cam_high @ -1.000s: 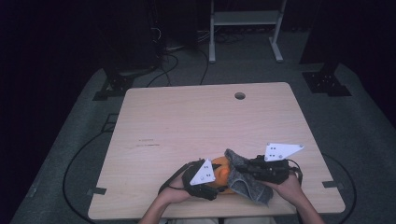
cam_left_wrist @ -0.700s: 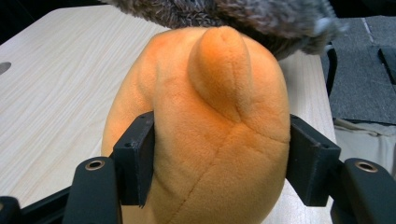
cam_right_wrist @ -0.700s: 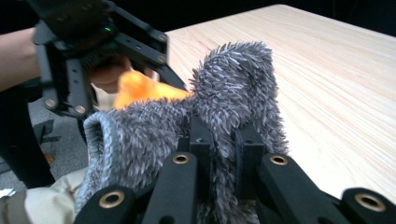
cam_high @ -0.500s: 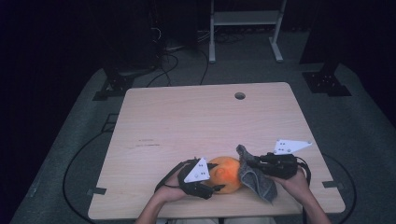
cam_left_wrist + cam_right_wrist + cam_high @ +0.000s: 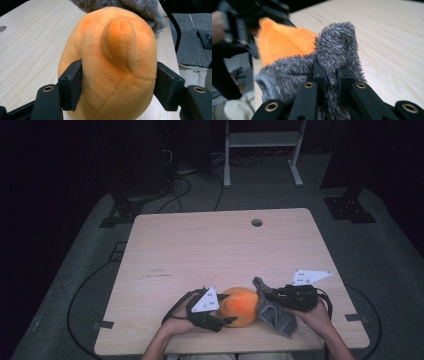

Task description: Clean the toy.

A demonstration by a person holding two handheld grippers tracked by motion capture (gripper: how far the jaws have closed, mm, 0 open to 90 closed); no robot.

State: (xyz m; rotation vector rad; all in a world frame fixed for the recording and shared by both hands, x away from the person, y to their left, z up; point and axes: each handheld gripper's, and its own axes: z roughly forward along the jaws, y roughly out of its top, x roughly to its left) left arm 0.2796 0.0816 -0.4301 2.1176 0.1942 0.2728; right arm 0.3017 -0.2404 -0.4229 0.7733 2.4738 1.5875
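High view: near the front edge of the pale wooden table point(image 5: 200, 245), the left gripper point(image 5: 220, 319) clamps the rounded orange plush toy point(image 5: 240, 306), while the right gripper point(image 5: 267, 295) pinches the shaggy grey fabric cover point(image 5: 277, 317). A second ago the grey cover lay wrapped against the toy's right side; it now hangs clear to the right, touching the toy only at its edge, so the orange body is exposed. This suggests the cover is being peeled off, nearly complete. Left gripper view: both jaws press into the toy's flanks point(image 5: 110, 62), held firmly just above the table, with grey fur beyond it. Right gripper view: the jaws are closed on a raised fold of the grey cover point(image 5: 337, 47), with the orange toy blurred behind at left.
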